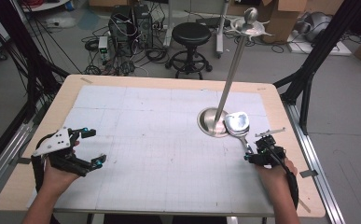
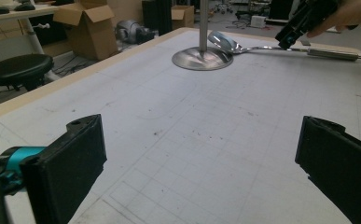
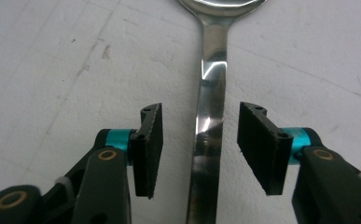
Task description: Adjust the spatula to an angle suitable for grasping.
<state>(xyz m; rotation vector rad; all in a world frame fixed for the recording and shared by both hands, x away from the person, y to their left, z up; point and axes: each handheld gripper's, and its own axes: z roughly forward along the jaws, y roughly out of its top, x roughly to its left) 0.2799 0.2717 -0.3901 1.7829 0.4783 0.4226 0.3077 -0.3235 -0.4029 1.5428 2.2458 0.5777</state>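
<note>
The right gripper (image 3: 200,149) is part open, its jaws on either side of the metal spoon's (image 3: 211,116) handle with a gap on both sides. The spoon lies flat on the worktop (image 1: 145,140), its bowl against the round base of an upright steel stand (image 1: 214,122). The left gripper (image 1: 94,147) hovers wide open and empty, well apart at the worktop's near left.

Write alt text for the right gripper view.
The right claw is open astride the shiny handle of a large metal spoon, one black jaw on each side with gaps between. The spoon lies flat on a white gridded mat, its bowl at the top edge.
</note>
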